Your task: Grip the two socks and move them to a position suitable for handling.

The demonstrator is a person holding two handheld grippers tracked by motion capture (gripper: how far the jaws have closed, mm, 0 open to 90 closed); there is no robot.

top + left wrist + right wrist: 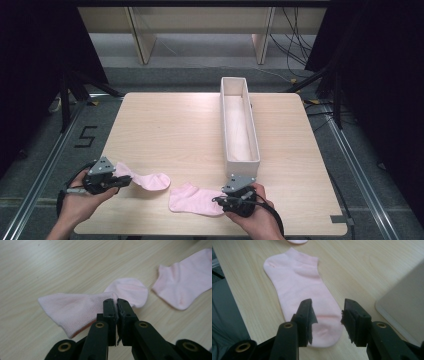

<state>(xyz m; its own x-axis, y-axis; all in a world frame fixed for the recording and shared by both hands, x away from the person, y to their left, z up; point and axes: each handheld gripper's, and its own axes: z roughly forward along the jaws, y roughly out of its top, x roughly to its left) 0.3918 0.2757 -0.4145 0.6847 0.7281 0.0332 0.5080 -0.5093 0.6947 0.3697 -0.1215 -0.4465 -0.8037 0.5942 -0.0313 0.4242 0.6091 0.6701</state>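
Pink ankle sock (75, 308) is being pinched by the left gripper (115, 301), jaws clenched on a fold of fabric near its middle; cuff end is draping off to the left of the jaws, rounded toe poking out just past the tips to the right. Grip mid-length probably so the sock is hanging evenly once it is off the table (175, 125). In the high view the left gripper (119, 181) is sitting at the near-left table edge with this sock trailing out from it.

Second pink sock (304, 292) is lying flat, stretched straight ahead of the right gripper (327, 315). Those jaws are standing apart, released, straddling its near rounded end without pressing it — looks like lining up for a grab. Its far end is pointing away from the jaws toward the first sock.

White long bin (240, 120) is sitting just beyond the right gripper (222, 197), empty, likely where both socks are going.
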